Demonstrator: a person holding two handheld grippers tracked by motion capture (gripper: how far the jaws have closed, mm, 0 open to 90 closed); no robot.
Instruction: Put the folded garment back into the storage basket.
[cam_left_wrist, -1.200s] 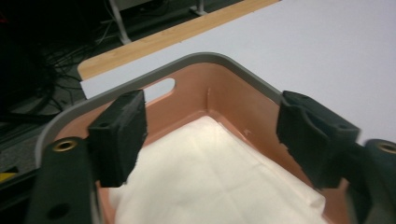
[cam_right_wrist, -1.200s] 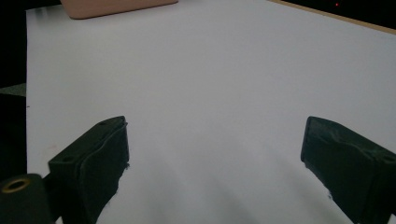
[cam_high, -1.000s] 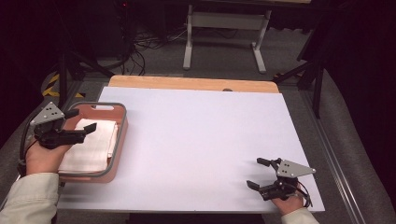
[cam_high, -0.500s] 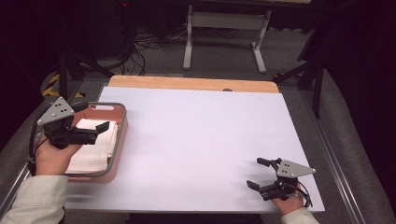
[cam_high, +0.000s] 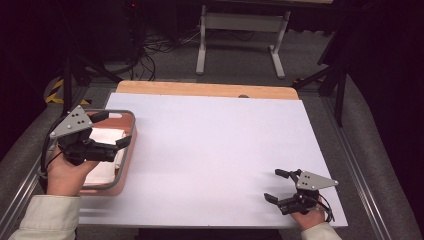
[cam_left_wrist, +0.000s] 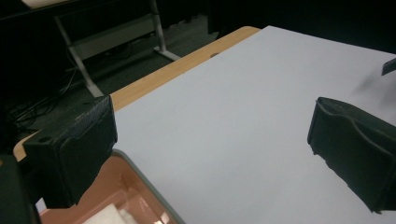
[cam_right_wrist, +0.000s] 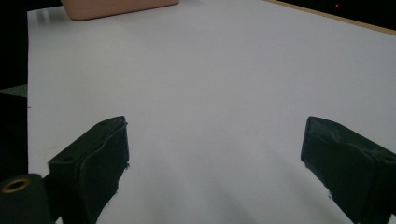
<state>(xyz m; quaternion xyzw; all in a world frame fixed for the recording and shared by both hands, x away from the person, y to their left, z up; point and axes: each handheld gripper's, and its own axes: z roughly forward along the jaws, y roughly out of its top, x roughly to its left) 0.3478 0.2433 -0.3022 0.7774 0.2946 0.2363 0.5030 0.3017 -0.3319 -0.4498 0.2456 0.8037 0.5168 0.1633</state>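
From above I see my left gripper (cam_high: 111, 133) gaping empty over the tray (cam_high: 127, 150), whose white cloth (cam_high: 109, 150) probably runs lengthwise away from me; my right gripper (cam_high: 278, 185) is wide open, empty.

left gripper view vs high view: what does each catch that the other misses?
Left gripper view alone: close look along the left gripper, its two black pads wide apart with nothing between them after just opening.

High view alone: the right gripper, open, low over the near right of the white tabletop; the person's hands and sleeves; the whole pink tray.

Both: white tabletop, its wooden far edge, the tray's grey rim and the white cloth inside, the grey table frame on the floor beyond.
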